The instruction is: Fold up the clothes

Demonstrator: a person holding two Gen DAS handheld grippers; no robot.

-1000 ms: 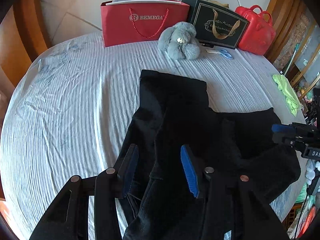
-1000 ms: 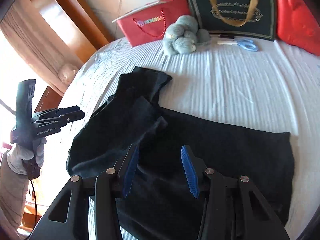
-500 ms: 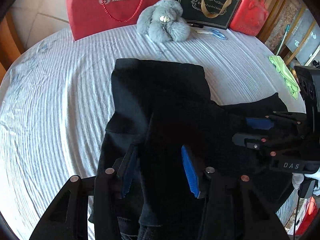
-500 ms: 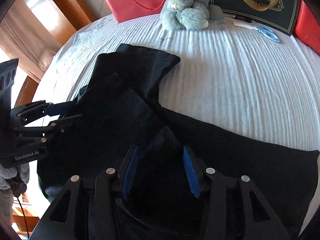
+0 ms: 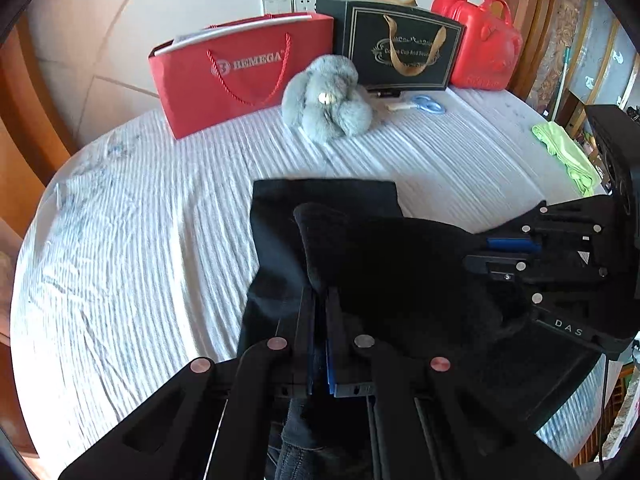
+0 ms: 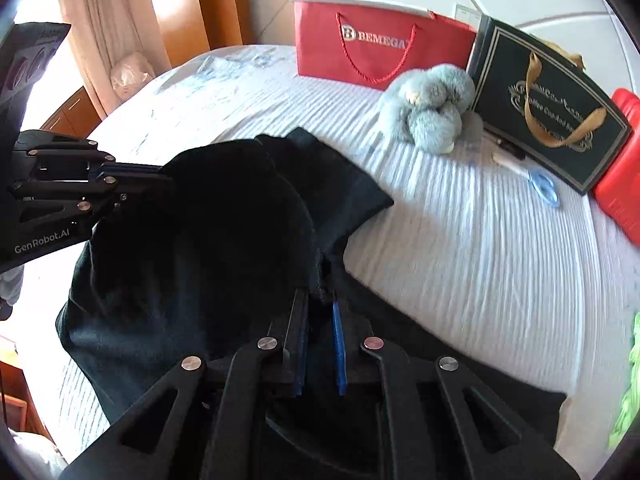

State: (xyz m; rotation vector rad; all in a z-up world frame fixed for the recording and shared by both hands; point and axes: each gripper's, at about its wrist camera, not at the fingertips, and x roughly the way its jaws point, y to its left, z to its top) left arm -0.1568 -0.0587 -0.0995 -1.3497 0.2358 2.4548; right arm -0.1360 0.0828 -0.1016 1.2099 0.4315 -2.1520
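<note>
Left claw [image 5: 319, 304] points steeply down at the bed [image 5: 120, 240], its blue pads pressed together on a pinched ridge of the black garment [image 5: 360, 248]. Seen from the right wrist camera, that same claw [image 6: 160, 174] comes in from the left edge and bites the cloth's near-left edge, lying almost level across the picture.

Right claw [image 6: 320, 304] also tilts steeply downward; its jaws are closing, narrow now, with a bunched fold of the black cloth [image 6: 224, 216] caught between the pads. From the left wrist camera it [image 5: 486, 252] reaches in from the right, pads on the garment's right side.

Between the two claws the cloth is raised in a dark hump. Beyond the claw tips a flat rectangular part of the garment runs away toward the head of the bed, its straight end edge lying crosswise. Another stretch trails off to the right of the right claw along the bed's near side.

Well beyond the garment stand a red paper bag [image 5: 240, 76], a grey plush toy [image 5: 328, 100] and a black gift bag [image 5: 400, 52].
</note>
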